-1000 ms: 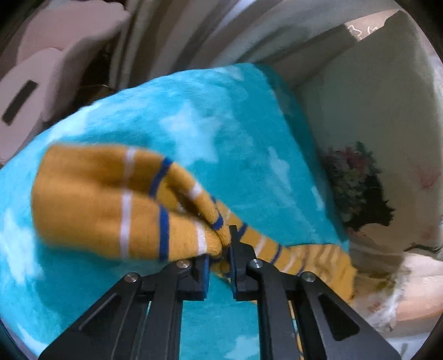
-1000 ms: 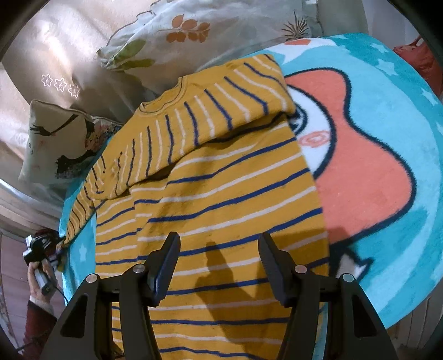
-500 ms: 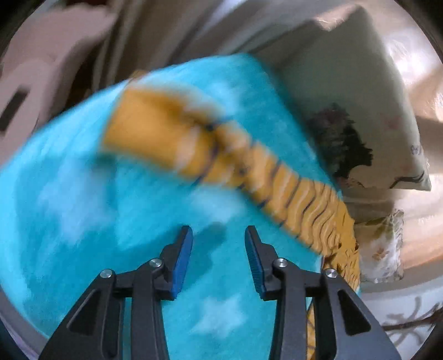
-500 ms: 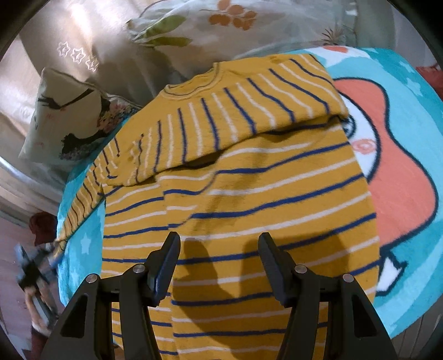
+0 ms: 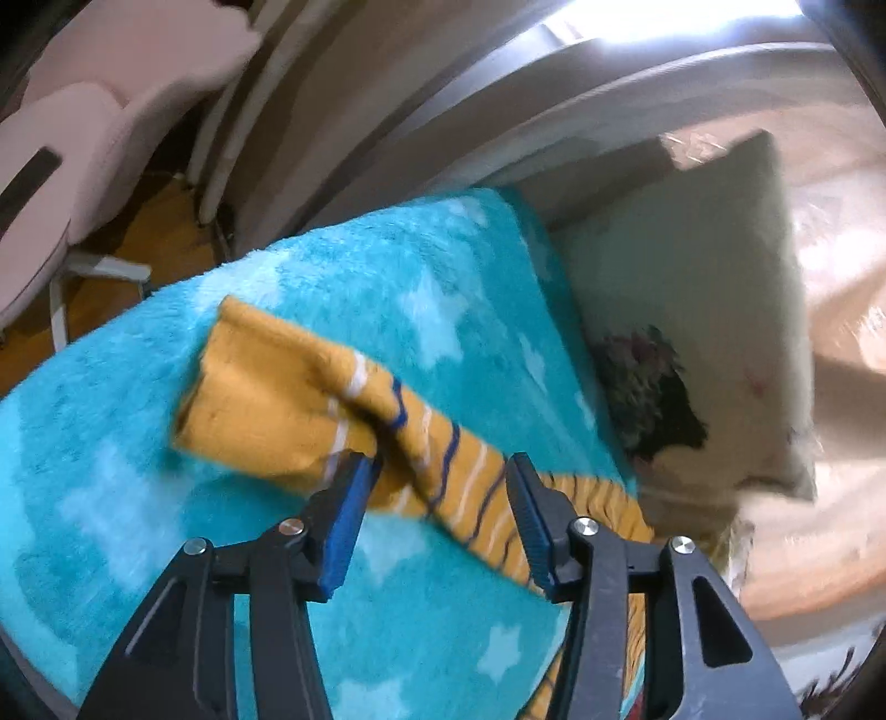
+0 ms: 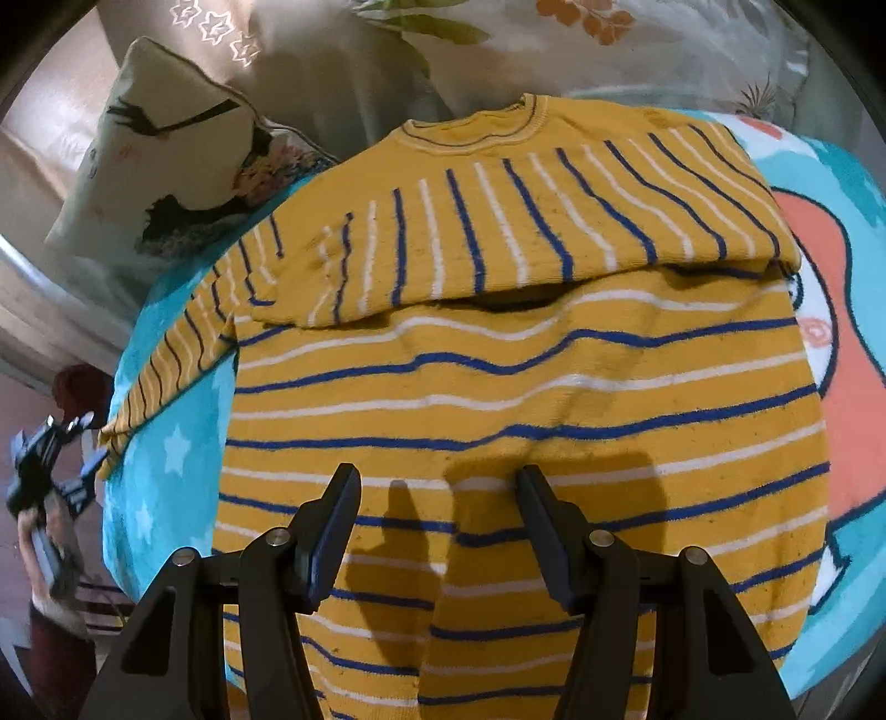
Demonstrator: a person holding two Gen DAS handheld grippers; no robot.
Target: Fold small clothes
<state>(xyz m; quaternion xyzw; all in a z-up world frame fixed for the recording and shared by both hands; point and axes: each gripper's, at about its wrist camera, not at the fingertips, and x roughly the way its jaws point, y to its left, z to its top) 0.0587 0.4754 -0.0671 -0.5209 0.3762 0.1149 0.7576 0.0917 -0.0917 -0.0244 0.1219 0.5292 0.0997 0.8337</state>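
A yellow sweater (image 6: 526, 387) with blue and white stripes lies flat on a teal star blanket (image 6: 166, 471). One sleeve (image 6: 526, 221) is folded across its chest. The other sleeve (image 5: 277, 399) stretches out sideways over the blanket (image 5: 138, 526), cuff end farthest out. My left gripper (image 5: 440, 462) hovers just over that sleeve with its jaws opening. The sleeve shows between the blue pads (image 5: 346, 509), which do not press on it. My right gripper (image 6: 437, 473) stands open above the sweater's lower body, holding nothing. A hand holds the left gripper (image 6: 91, 443) at the far left of the right wrist view.
A printed cushion (image 5: 692, 332) leans at the blanket's far edge, also seen as the cushion (image 6: 166, 166) beside the outstretched sleeve. Floral bedding (image 6: 498, 44) lies behind the collar. A pale pink chair (image 5: 83, 138) stands on the wooden floor beyond the bed.
The left gripper was shut on the sleeve near the cuff; it has let go and opened, and the sleeve lies stretched out. The right gripper shifted across the sweater, still open.
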